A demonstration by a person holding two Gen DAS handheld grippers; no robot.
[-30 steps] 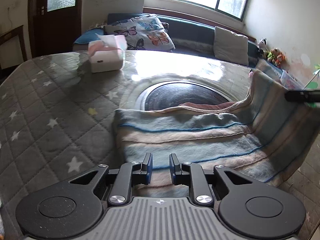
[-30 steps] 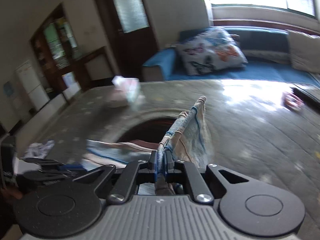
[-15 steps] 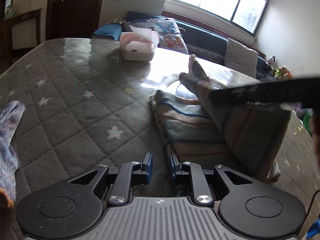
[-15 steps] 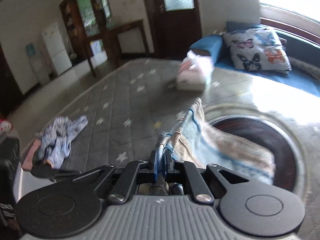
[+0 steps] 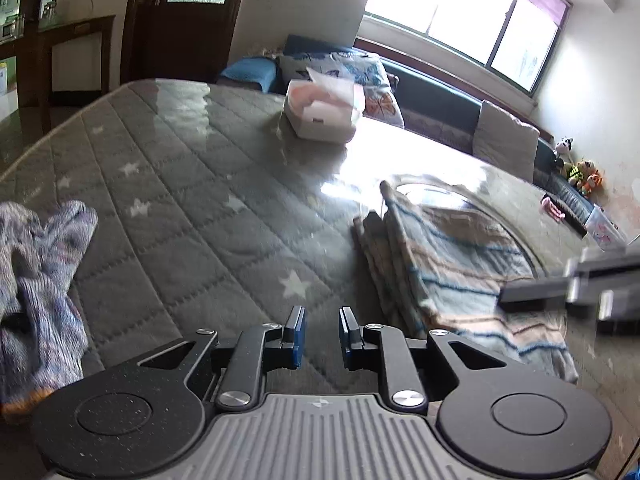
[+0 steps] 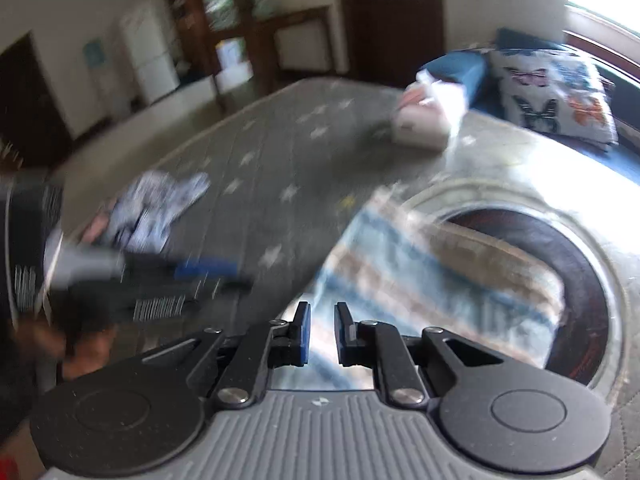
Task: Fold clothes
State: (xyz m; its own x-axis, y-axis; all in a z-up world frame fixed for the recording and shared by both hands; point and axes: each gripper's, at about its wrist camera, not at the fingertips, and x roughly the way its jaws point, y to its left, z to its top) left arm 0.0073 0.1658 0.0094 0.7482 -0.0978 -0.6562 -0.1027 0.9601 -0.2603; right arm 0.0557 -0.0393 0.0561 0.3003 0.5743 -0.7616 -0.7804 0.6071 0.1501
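Note:
A striped blue, beige and pink cloth (image 5: pixel 452 264) lies folded over on the grey quilted table (image 5: pixel 192 208), partly covering the round dark inset (image 6: pixel 588 280). My left gripper (image 5: pixel 320 320) hovers open over the bare quilt, just left of the cloth's near corner, with nothing between its fingers. My right gripper (image 6: pixel 320 316) hangs above the cloth's (image 6: pixel 440 276) near edge; its jaws are opening and nothing is pinched between them. It also shows as a blurred dark shape, my right gripper (image 5: pixel 568 284), over the cloth's right side. A crumpled blue and white garment (image 5: pixel 36 280) lies at the table's left.
A white and pink tissue box (image 5: pixel 324 112) stands at the table's far side. Behind it runs a blue bench with a butterfly cushion (image 6: pixel 556 96) and a beige cushion (image 5: pixel 504 148) under the window. Soft toys (image 5: pixel 580 168) sit at the far right. A dark door is at the back.
My right gripper has let go of the cloth's edge, and the cloth now lies folded flat. Both views have swung left, bringing the crumpled garment into sight.

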